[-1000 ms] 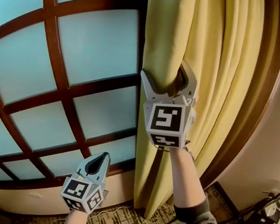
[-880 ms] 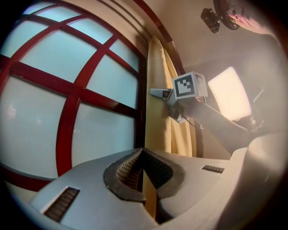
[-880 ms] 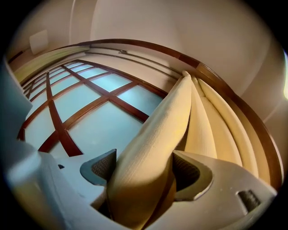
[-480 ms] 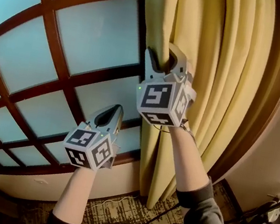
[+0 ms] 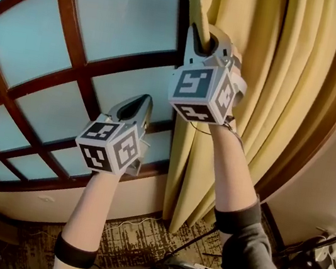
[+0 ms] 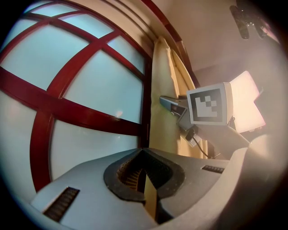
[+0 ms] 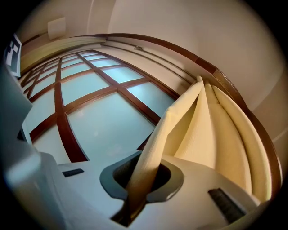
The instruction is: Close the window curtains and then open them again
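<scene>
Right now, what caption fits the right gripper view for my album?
The right tool has just been closing its jaws on the yellow curtain, beside the red-barred window.

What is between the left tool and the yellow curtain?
Nothing. In the head view the gap from the left tool to the curtain is bare, with only the window behind it, glass and wooden bars.

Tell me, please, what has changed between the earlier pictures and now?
The right gripper has just been closing its jaws and now pinches the leading edge of the yellow curtain, which earlier stood loosely between them. The left gripper rose in front of the window, jaws together and empty as before. The curtain stays gathered at the window's side, and the window stays uncovered.
</scene>
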Tool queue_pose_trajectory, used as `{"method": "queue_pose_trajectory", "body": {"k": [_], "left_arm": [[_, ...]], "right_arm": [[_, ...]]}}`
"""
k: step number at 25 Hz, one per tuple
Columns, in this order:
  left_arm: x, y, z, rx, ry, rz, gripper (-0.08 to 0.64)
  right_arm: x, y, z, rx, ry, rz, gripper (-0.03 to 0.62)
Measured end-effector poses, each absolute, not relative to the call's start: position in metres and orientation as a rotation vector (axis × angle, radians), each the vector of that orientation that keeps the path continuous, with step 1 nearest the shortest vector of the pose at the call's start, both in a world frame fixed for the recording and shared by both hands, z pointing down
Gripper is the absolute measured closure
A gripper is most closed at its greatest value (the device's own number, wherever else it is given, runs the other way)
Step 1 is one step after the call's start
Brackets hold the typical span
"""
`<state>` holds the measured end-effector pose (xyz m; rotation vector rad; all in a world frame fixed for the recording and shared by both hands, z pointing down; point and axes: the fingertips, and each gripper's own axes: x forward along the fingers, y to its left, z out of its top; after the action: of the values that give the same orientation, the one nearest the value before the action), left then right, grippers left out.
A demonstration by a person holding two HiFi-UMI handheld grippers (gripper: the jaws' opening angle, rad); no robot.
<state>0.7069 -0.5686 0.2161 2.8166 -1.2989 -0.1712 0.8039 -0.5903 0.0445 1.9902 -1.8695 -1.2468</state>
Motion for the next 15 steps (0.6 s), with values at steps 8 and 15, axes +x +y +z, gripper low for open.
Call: {"method": "queue_pose_trajectory", "body": {"k": [8,15], "left_arm": [[0.699,-0.579,0.219,2.797,-1.307,-0.176,0.555],[0.675,-0.562,0.22,2.759,-1.374,-0.192,0.555]], "right_arm": [[0.782,-0.597,0.046,1.881,-1.671,-1.367,0.56],[0.734,-0.578,0.037,1.746,-1.668,-1.465,0.558]]}}
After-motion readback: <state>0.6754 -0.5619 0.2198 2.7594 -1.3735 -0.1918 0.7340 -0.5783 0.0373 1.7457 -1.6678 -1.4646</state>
